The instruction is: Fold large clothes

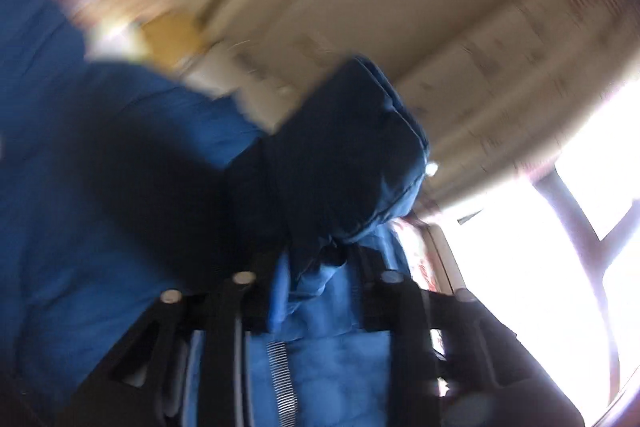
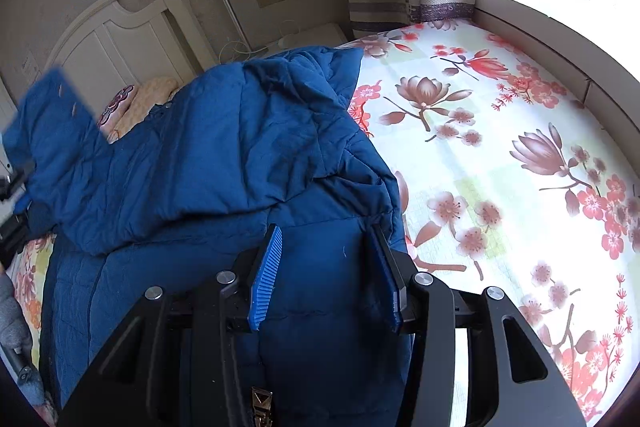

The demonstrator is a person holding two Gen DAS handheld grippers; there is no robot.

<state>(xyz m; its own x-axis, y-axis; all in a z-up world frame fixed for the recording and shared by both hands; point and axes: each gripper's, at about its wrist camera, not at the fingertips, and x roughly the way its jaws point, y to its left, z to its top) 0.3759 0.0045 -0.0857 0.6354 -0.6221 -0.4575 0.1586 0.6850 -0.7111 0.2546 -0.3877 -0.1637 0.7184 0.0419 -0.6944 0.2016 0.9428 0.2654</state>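
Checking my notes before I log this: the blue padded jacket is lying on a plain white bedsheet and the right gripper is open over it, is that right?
Not quite. The bedsheet is not plain white: it carries a pink and red floral print, as the right wrist view shows. The rest holds: the blue padded jacket lies on it and the right gripper is open over it.

Large blue quilted padded jacket (image 2: 224,163) lies crumpled on floral-print bedsheet (image 2: 500,155), left of bed's middle, toward headboard end. Upper layer folded over lower body. One sleeve (image 2: 52,107) raised at far left. Left view blurred: bunched blue fabric (image 1: 348,155) lifted.
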